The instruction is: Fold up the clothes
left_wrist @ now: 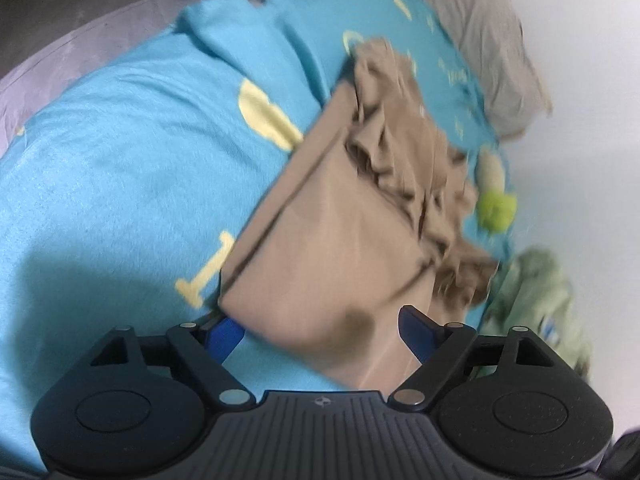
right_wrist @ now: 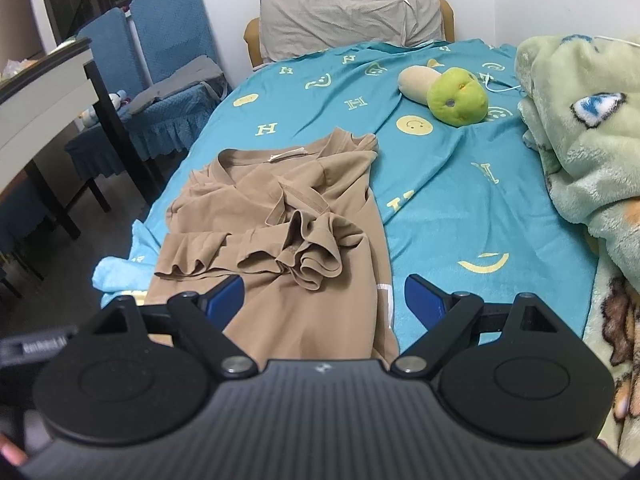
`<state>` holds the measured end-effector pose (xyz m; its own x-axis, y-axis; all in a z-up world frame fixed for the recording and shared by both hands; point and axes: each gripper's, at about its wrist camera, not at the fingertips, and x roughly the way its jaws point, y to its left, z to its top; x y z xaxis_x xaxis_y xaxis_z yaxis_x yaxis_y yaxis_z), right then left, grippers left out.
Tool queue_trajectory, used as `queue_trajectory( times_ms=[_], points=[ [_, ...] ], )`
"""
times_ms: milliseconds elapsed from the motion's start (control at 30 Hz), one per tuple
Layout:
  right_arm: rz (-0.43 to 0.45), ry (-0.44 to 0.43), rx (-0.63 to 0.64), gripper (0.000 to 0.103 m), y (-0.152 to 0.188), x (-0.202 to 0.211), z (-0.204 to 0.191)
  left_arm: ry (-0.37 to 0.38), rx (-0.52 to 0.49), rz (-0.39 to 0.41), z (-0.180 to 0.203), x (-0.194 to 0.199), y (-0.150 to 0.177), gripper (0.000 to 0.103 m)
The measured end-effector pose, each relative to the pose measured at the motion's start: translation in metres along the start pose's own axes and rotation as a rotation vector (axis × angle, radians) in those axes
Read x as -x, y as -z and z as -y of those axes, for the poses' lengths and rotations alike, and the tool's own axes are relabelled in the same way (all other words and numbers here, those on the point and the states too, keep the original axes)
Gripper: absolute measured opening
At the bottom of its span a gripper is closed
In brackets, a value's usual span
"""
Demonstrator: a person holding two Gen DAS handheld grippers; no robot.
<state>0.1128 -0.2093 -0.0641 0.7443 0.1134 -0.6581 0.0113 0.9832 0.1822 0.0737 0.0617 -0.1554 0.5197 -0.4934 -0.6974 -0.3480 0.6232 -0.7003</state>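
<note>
A tan T-shirt (right_wrist: 280, 232) lies on the turquoise bedsheet (right_wrist: 460, 208), its sleeves folded inward and bunched over the middle, collar toward the pillow. In the blurred left wrist view the shirt (left_wrist: 332, 240) lies diagonally. My left gripper (left_wrist: 320, 324) is open, its blue fingertips (left_wrist: 226, 334) astride the shirt's near corner, just above it. My right gripper (right_wrist: 324, 294) is open over the shirt's lower hem, holding nothing.
A green plush toy (right_wrist: 456, 96) and a grey pillow (right_wrist: 348, 12) lie toward the head of the bed. A pale green fleece blanket (right_wrist: 580, 132) is heaped on the right. Blue chairs (right_wrist: 160, 80) and a dark table (right_wrist: 52, 80) stand left of the bed.
</note>
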Motion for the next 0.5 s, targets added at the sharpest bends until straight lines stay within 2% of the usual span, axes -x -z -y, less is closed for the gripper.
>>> queue_trajectory(
  times_ms=[100, 167, 267, 367, 500],
  points=[
    [0.001, 0.002, 0.011, 0.089, 0.001, 0.000, -0.002, 0.020, 0.038, 0.046, -0.006, 0.001, -0.001, 0.079],
    [0.001, 0.005, 0.015, 0.089, 0.002, 0.000, -0.003, 0.034, 0.062, 0.075, -0.009, 0.002, -0.001, 0.065],
    [-0.004, 0.006, 0.006, 0.089, 0.001, -0.001, -0.002, 0.063, 0.079, 0.096, -0.012, 0.005, 0.000, 0.054],
    [-0.013, -0.002, -0.017, 0.089, 0.001, -0.002, 0.002, 0.085, 0.086, 0.102, -0.015, 0.008, -0.001, 0.053],
    [-0.057, -0.053, -0.120, 0.089, 0.002, -0.006, 0.013, 0.035, 0.080, 0.059, -0.015, -0.002, -0.001, 0.052]
  ],
)
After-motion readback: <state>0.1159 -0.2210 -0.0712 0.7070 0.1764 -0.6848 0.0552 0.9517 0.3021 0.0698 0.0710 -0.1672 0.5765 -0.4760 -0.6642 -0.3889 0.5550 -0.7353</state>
